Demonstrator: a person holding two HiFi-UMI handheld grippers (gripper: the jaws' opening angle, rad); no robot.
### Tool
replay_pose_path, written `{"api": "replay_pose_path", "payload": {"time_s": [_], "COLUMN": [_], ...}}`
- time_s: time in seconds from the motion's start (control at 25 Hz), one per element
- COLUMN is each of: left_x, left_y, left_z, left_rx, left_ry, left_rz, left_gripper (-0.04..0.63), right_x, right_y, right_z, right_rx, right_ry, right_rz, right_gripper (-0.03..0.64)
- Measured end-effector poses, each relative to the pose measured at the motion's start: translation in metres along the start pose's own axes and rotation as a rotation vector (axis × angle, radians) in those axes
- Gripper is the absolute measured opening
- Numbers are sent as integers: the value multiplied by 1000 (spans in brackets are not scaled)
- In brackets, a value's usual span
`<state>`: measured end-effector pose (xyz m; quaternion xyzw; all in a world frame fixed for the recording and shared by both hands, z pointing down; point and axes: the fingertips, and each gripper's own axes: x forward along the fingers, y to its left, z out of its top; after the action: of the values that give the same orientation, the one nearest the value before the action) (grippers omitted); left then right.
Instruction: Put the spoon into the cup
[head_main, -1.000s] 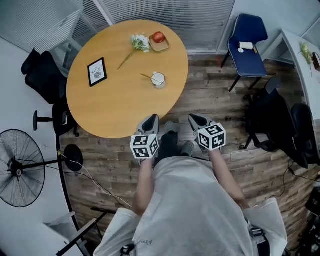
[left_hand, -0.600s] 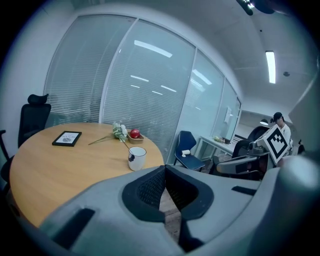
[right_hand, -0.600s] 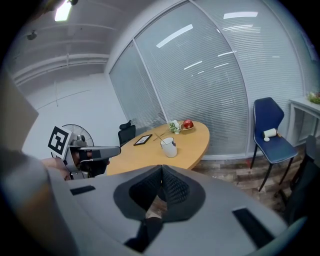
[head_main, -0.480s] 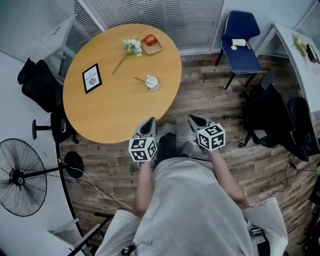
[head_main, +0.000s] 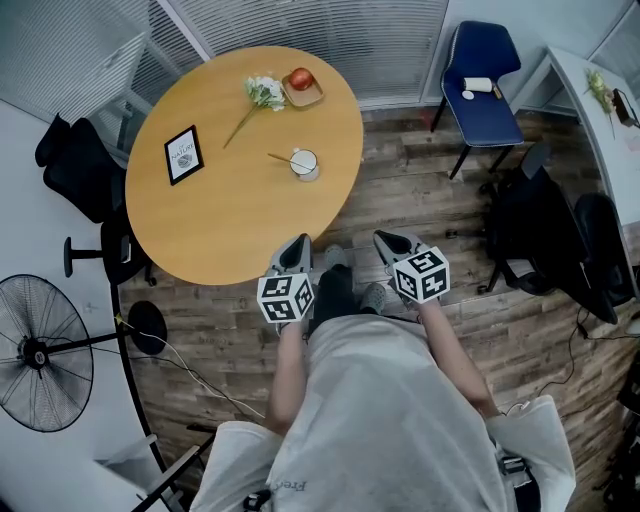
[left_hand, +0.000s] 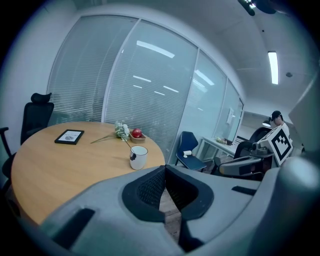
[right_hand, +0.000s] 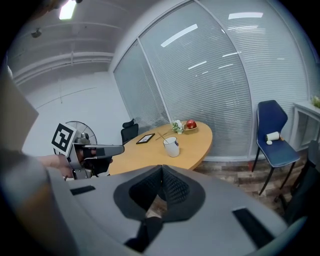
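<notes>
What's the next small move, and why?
Probably none, just lower both: the spoon already stands in the cup on the table, and the left hand-held gripper and right hand-held gripper are shut, empty, off the table's near edge.

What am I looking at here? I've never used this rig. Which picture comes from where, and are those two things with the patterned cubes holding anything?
There is no robot arm. A person stands by a round table with a hand-held two-jaw gripper in each hand; the patterned cubes are part of the grippers. The overhead picture comes from a camera on the person's head, looking down. In it the left gripper is on the left and the right gripper on the right. The other two pictures come from cameras riding on each gripper, looking along its jaws. Both pairs of jaws are closed, with nothing between them. On the table are a white cup with a spoon in it, a framed picture, a flower and an apple on a small tray.
</notes>
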<state>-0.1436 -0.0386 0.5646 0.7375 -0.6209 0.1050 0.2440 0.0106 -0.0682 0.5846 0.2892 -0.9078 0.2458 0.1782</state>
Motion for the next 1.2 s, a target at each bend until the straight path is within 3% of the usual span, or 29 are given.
{"api": "replay_pose_path", "payload": {"time_s": [1.2], "left_x": [6], "left_y": [-5], "left_z": [5], "left_rx": [23], "left_ry": [-5], "left_rz": [-9], "left_gripper": [9], "right_x": [1], "right_y": [-1], "right_z": [8], "right_rx": [-34], "right_ry": [-11], "right_rz": [6], "right_gripper": [-3]}}
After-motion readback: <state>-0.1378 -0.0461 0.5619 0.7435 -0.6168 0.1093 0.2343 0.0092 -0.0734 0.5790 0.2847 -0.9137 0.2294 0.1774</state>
